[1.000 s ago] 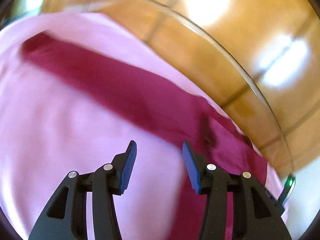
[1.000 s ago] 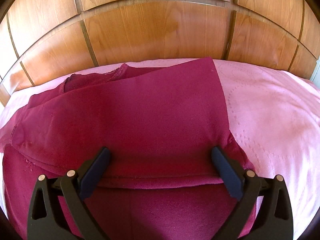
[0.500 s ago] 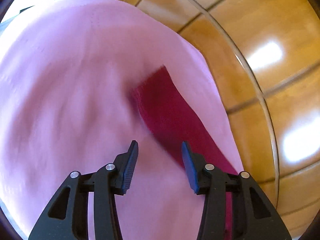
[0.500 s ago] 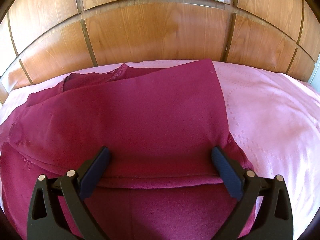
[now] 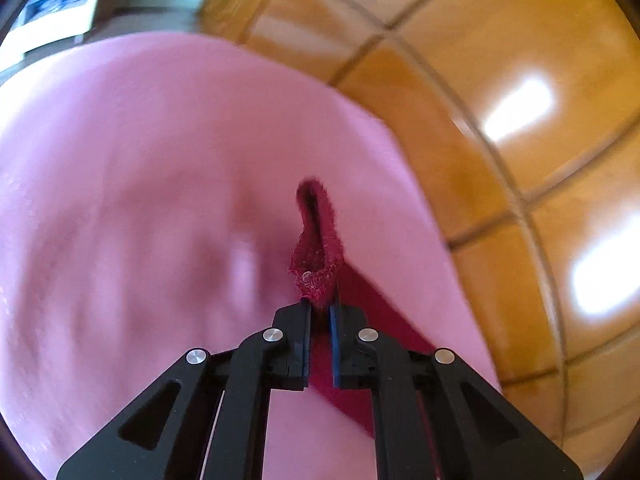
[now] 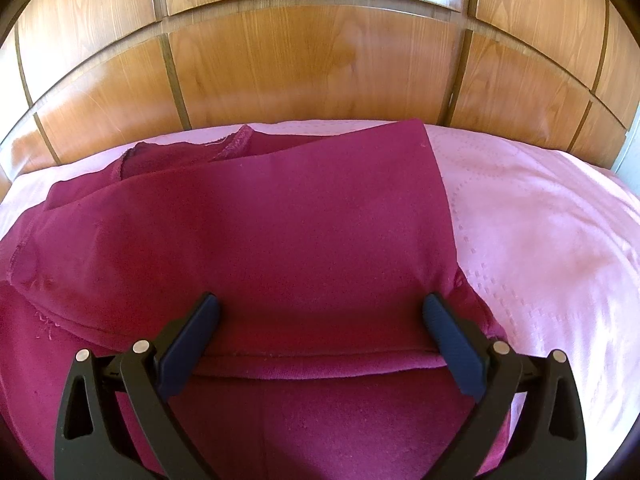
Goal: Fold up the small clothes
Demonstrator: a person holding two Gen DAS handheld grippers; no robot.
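A maroon garment (image 6: pixel 280 232) lies partly folded on the pink bedspread (image 6: pixel 540 240), its folded hem running across near my right gripper (image 6: pixel 322 308). That gripper hangs open just over the cloth, its pads wide apart and gripping nothing. In the left wrist view a narrow end of the maroon garment (image 5: pixel 318 256) sticks up in a pinched loop. My left gripper (image 5: pixel 320 306) is closing its jaws tight on this end, with the pads pressing the fabric. A strip of the garment trails back under the fingers to the right.
A wooden panelled headboard (image 6: pixel 312 60) stands right behind the garment, and it curves along the right side as the headboard (image 5: pixel 520 80) in the left wrist view. Pink bedspread (image 5: pixel 140 200) stretches to the left. Blurred room furniture (image 5: pixel 60 4) shows at the far top left.
My left gripper swept along the garment to its narrow end and shut on it, lifting it into a loop. The right gripper has not moved and the cloth's left part shifted slightly.
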